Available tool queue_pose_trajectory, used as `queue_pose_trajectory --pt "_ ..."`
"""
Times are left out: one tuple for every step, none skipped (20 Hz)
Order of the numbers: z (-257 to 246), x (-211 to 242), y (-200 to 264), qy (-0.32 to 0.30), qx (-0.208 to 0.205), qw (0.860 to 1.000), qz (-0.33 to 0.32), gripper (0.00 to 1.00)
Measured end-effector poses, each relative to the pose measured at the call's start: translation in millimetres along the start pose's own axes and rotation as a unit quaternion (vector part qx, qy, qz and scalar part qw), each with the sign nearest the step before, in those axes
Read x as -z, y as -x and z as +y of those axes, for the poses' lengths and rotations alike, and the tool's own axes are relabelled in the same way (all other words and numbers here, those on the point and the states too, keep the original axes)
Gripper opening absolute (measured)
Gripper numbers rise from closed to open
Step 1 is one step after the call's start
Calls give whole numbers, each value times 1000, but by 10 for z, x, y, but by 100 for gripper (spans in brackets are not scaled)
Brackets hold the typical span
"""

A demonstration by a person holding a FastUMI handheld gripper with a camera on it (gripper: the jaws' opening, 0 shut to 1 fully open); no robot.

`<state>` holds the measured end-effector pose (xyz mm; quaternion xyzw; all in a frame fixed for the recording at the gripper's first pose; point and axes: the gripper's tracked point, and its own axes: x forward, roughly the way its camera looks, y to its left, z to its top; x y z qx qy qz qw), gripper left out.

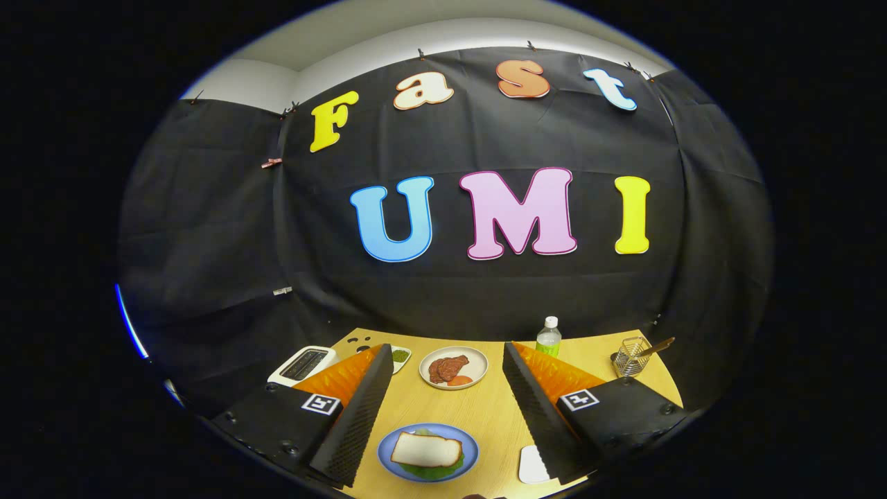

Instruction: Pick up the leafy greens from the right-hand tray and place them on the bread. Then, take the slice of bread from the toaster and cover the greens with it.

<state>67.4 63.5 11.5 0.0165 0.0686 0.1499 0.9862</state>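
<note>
Hand-held gripper (443, 357) wide open, empty; white bread slice (425, 449) lies on leafy greens (435, 471) on round blue plate (389, 444) between fingers.

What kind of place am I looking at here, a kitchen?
Probably a staged demo booth, not a real kitchen: black cloth hangs behind a wooden table set with a toaster and bread on a blue plate. The gripper is open above it.
</note>
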Motion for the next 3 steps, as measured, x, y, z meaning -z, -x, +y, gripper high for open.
queue_pose_trajectory --pt "-22 5 -12 -2 0 1000 -1 99" --pt "-46 4 -32 -2 2 1000 -1 99" --pt "-58 -1 -30 -2 1 1000 0 99"
